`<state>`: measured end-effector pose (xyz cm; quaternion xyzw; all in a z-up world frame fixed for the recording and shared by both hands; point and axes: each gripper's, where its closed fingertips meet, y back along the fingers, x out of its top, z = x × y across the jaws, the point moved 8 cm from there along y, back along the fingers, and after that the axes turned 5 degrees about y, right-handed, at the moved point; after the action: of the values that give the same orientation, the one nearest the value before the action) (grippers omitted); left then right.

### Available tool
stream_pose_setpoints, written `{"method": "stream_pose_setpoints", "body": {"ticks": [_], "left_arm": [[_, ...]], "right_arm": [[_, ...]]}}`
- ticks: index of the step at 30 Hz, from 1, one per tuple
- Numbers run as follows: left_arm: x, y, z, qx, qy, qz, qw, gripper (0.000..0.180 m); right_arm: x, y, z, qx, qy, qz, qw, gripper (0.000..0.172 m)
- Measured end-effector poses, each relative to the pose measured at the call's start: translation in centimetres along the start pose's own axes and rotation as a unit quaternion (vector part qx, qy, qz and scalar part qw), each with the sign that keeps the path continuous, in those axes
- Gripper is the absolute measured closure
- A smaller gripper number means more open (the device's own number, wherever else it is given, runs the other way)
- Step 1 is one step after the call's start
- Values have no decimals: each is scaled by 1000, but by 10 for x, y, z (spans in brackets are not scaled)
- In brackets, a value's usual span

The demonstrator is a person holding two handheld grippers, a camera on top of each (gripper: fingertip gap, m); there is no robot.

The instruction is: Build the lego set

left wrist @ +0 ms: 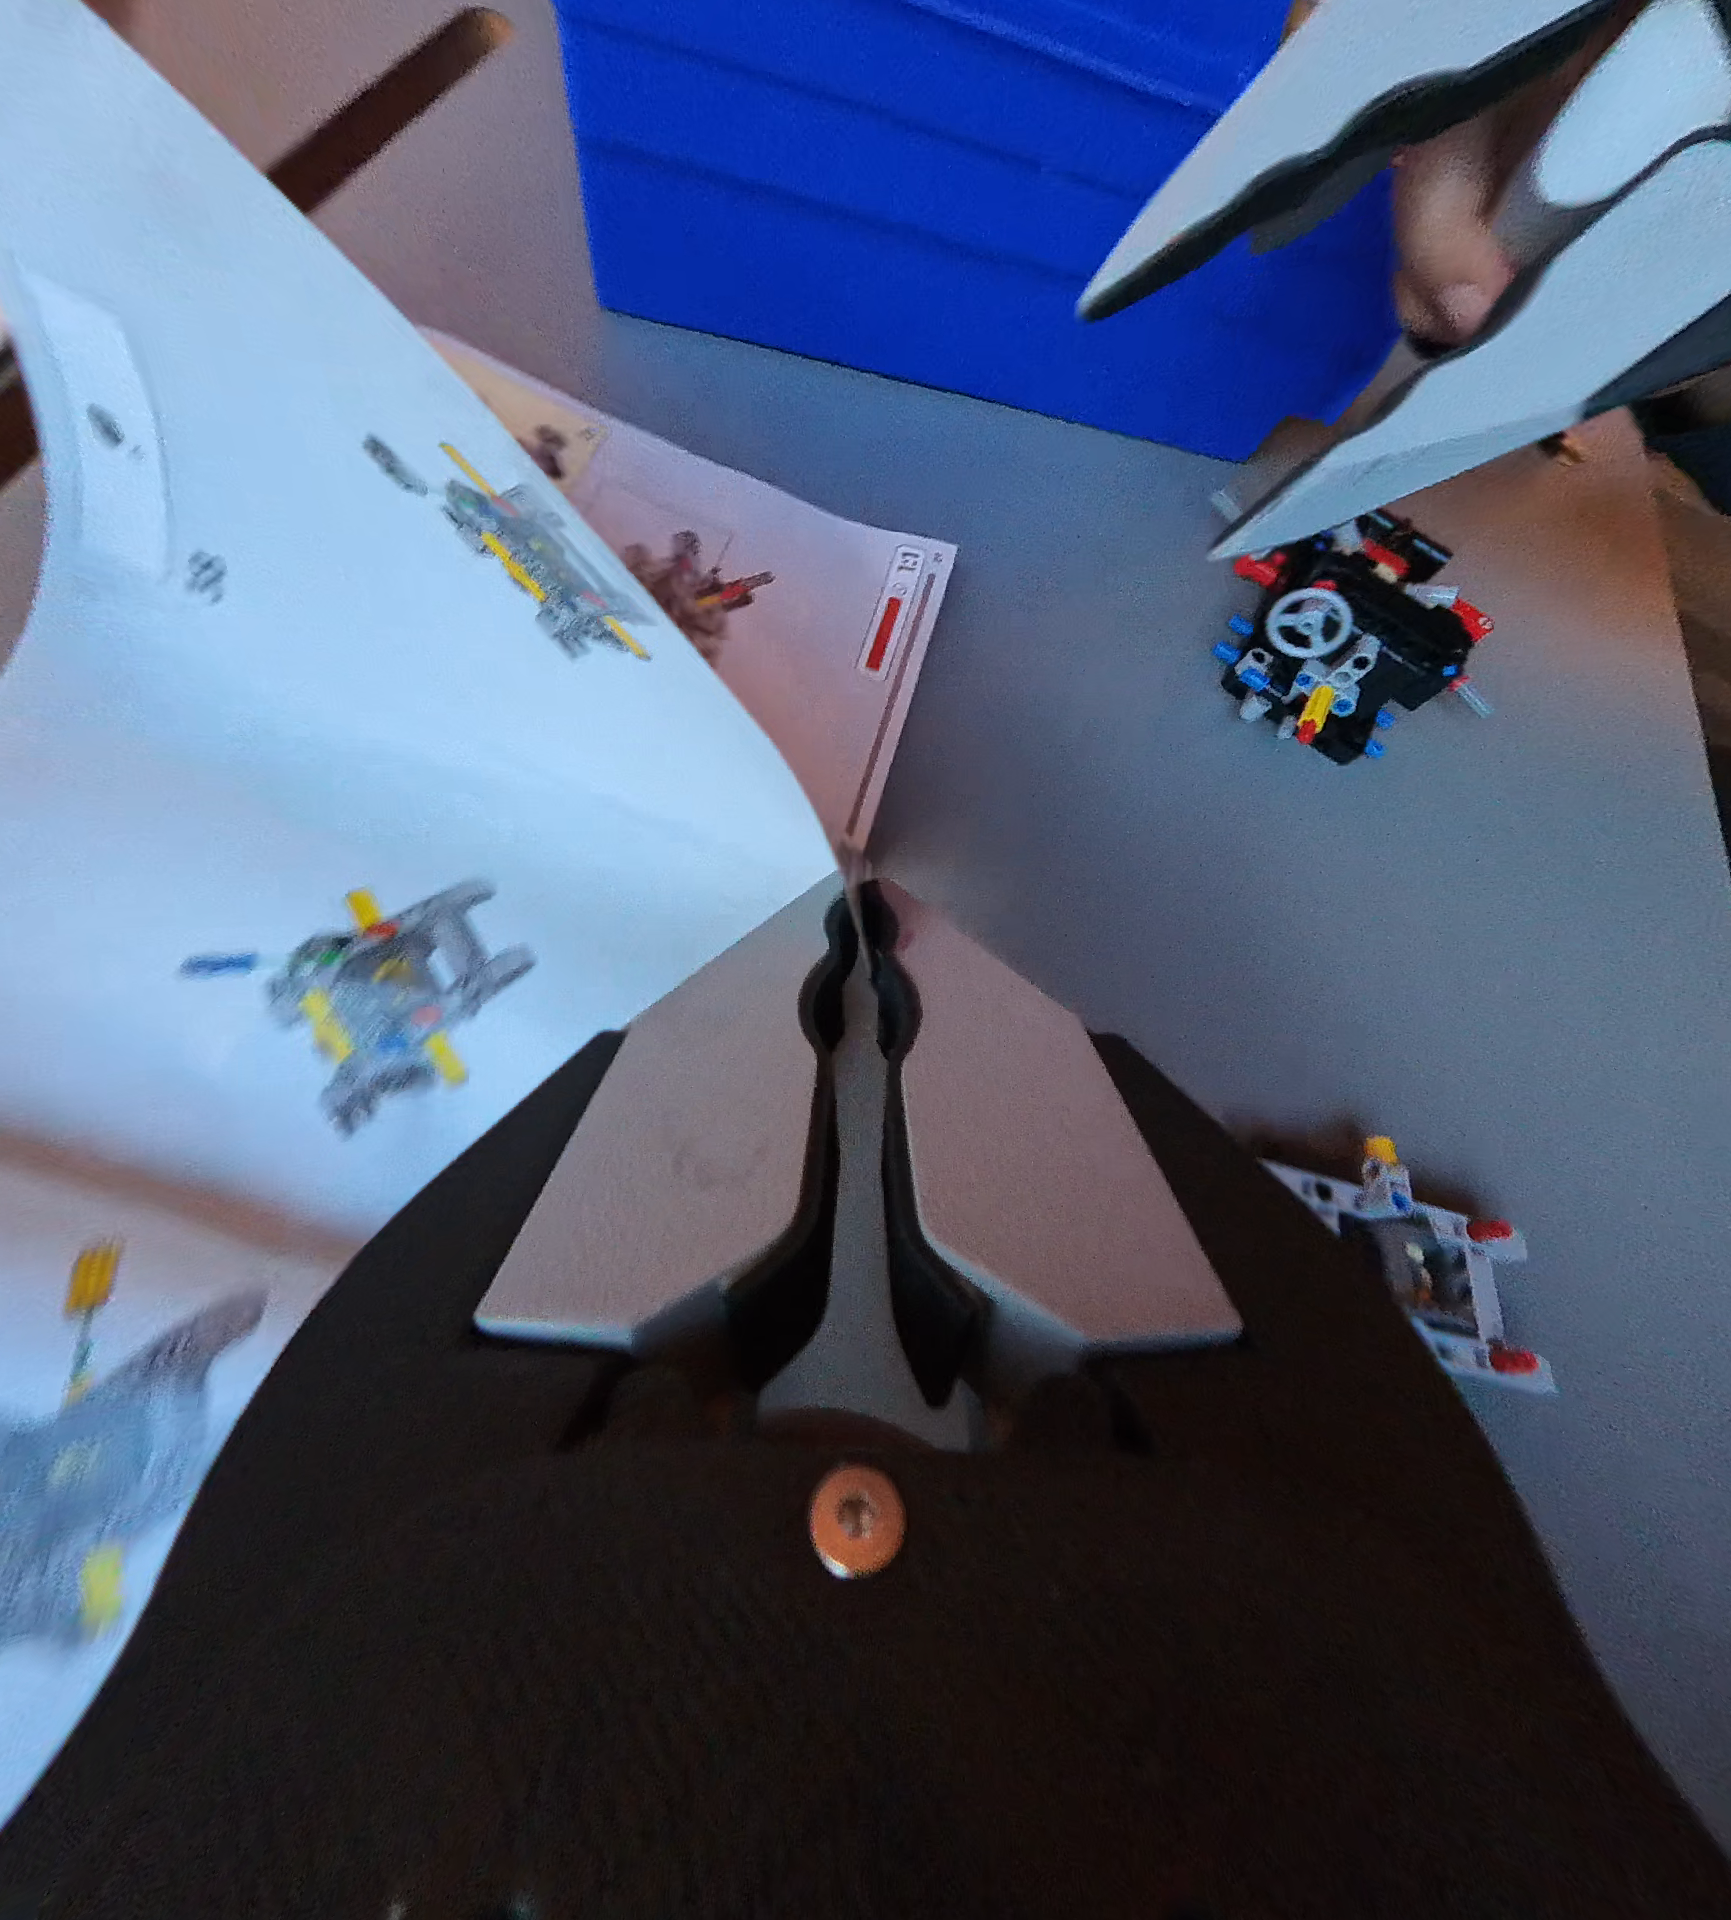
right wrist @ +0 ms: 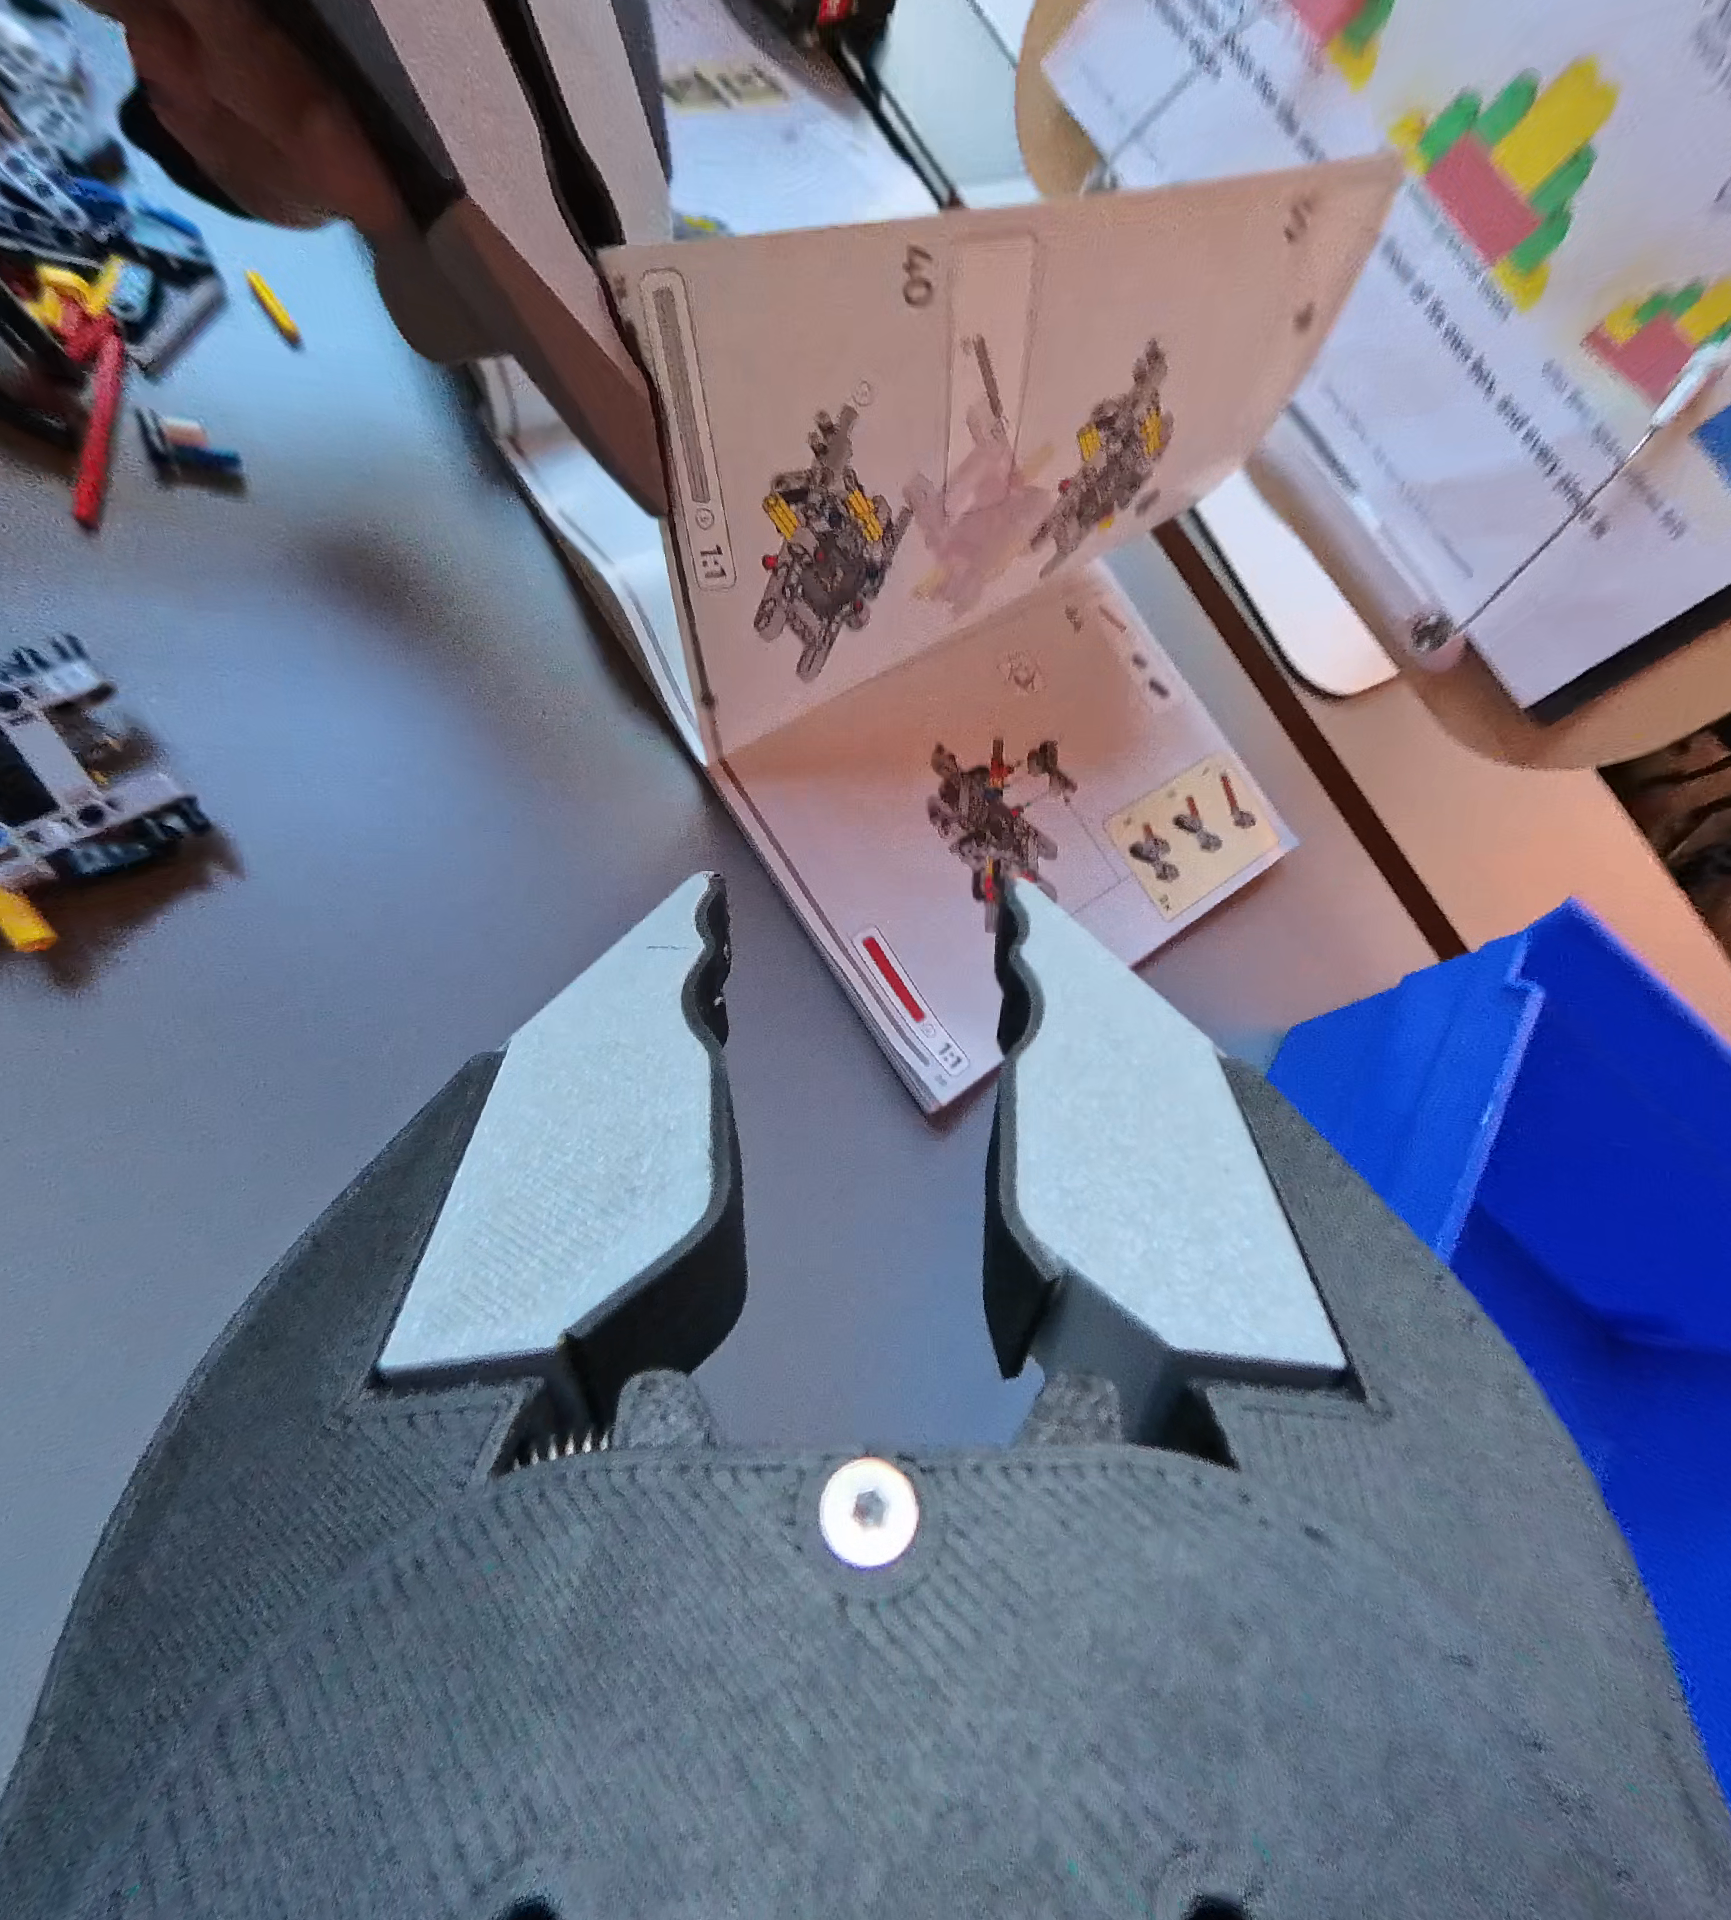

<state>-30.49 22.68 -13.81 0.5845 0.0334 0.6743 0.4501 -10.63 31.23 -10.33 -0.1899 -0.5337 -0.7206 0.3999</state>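
My left gripper (left wrist: 863,914) is shut on the edge of a page (left wrist: 321,727) of an open instruction booklet and holds that page lifted off the page below it (left wrist: 819,623). The right wrist view shows the lifted page (right wrist: 996,416) standing up, with the left gripper (right wrist: 632,416) pinching its outer edge. The rest of the booklet (right wrist: 1027,831) lies flat on the grey table (right wrist: 373,675). My right gripper (right wrist: 861,914) is open and empty, just above the table at the booklet's near corner. It also shows in the left wrist view (left wrist: 1152,426).
A blue bin (left wrist: 892,208) stands beside the booklet, at the right in the right wrist view (right wrist: 1619,1195). A black brick assembly (left wrist: 1349,634) and a grey-white one (left wrist: 1432,1268) lie on the table. Loose parts (right wrist: 30,239) lie far left. A printed sheet (right wrist: 1567,260) stands behind. Across from one pair of fingers to the other is roughly 12 cm.
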Motion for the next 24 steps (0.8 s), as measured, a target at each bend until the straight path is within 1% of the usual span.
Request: {"method": "stream_pose_setpoints", "body": {"ticks": [4,7,10,12,16,20,22,23,24], "left_arm": [[-20,51,-3,60,30,36,997,180],[-39,90,-11,103,69,55,991,180],[-61,124,-21,132,135,69,980,180],[-76,140,-26,140,182,88,969,180],[-109,164,-35,193,261,157,933,180],[-149,176,-37,192,368,207,886,179],[-164,182,-35,188,401,240,864,179],[-170,184,-33,188,411,249,857,174],[-174,187,-29,187,413,252,855,174]], "right_arm": [[22,15,-19,-12,20,12,1000,123],[29,21,-35,-8,14,22,1000,123],[28,22,-53,10,-12,35,999,124],[24,22,-67,25,-30,45,998,124],[13,22,-94,38,-55,64,996,125],[6,25,-114,46,-65,78,994,127],[5,27,-117,46,-64,81,994,127],[6,28,-117,45,-64,81,994,126],[6,30,-117,45,-65,83,993,127]]}}
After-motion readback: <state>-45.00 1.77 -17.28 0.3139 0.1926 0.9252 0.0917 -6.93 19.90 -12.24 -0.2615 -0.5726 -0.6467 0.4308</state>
